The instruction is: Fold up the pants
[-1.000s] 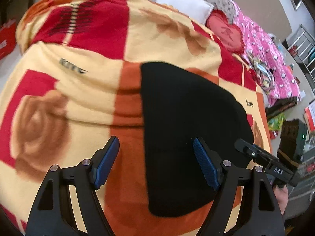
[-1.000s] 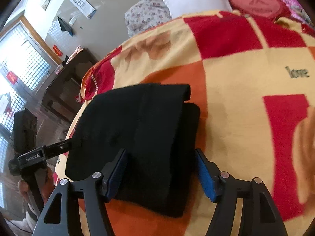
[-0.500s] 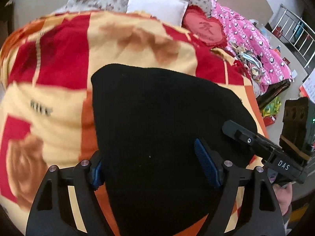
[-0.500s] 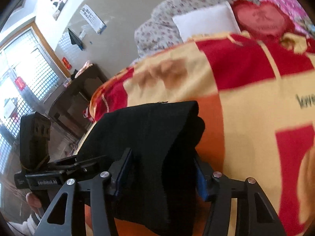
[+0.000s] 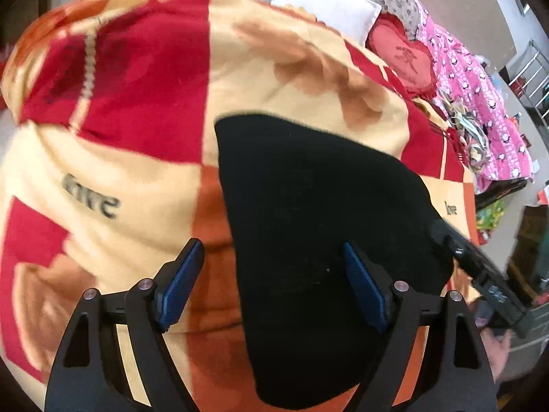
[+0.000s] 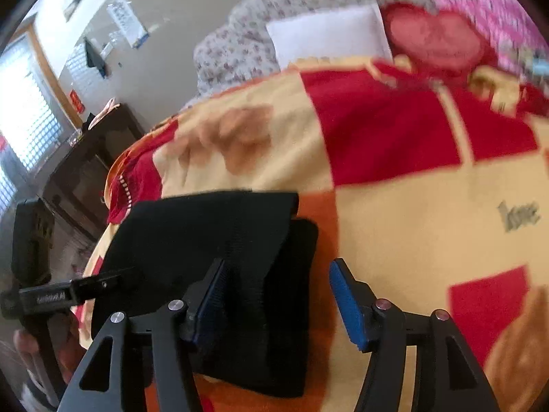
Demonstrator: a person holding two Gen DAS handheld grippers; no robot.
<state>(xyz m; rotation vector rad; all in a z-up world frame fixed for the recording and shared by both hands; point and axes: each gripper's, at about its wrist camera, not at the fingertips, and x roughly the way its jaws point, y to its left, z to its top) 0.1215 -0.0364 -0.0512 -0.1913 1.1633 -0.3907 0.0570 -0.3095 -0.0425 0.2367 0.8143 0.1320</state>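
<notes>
The black pants lie folded into a compact stack on the red, orange and cream blanket. My left gripper is open and empty, hovering over the stack's left edge. The right gripper shows at the stack's right side in this view. In the right wrist view the folded pants lie to the left on the blanket, with a top layer over a lower one. My right gripper is open and empty over the stack's right edge. The left gripper shows at the far left.
A white pillow, a red heart cushion and a pink quilt lie at the bed's far end. A dark wooden cabinet stands beside the bed under a bright window. Clutter lies on the floor at the right.
Both grippers have pulled back and up from the pants, which stay folded on the blanket. The left view swung right then back left. Both stayed open.
</notes>
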